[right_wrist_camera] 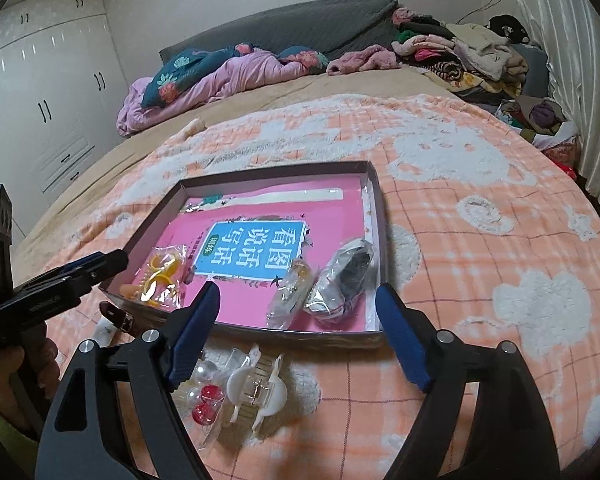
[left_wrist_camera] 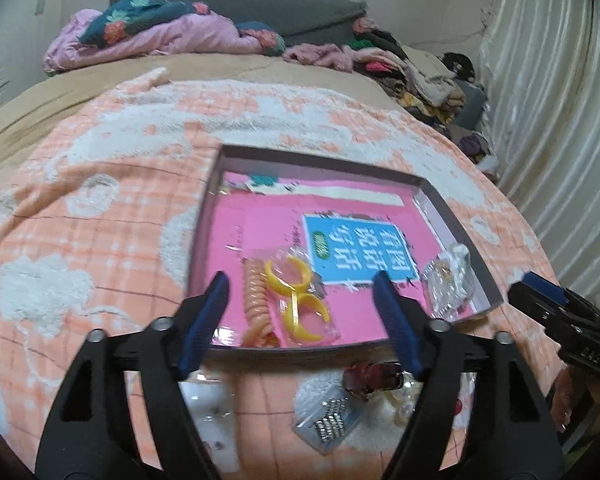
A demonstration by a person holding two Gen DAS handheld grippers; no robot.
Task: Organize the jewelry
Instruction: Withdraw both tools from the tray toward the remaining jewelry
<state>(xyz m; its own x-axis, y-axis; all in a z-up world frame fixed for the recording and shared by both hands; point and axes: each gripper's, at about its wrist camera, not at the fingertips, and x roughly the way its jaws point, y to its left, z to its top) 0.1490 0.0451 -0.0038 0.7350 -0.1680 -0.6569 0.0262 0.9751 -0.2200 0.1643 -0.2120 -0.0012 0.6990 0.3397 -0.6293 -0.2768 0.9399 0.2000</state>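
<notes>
Left wrist view: left gripper (left_wrist_camera: 300,300) fingers spread wide, gripping nothing, above bagged yellow bangles (left_wrist_camera: 296,300) lying in the shallow box (left_wrist_camera: 456,216) on the bed. Right wrist view: right gripper (right_wrist_camera: 298,312) equally wide and empty, over two bagged pieces (right_wrist_camera: 324,284) in that box; white hair claw (right_wrist_camera: 256,392) outside it.

one shallow box (right_wrist_camera: 374,184) is seen on the blanket (right_wrist_camera: 480,248). inside it, four bagged items are counted: one coiled orange hair tie (left_wrist_camera: 256,300) and one bag of two yellow rings (left_wrist_camera: 300,296) at its near left corner, two clear packets (right_wrist_camera: 290,296) (right_wrist_camera: 344,280) at its near right corner. outside its near edge, one white claw clip (right_wrist_camera: 256,394), one bag of beads (right_wrist_camera: 204,396), one dark red clip (left_wrist_camera: 374,376) and one studded packet (left_wrist_camera: 328,424) are counted.
</notes>
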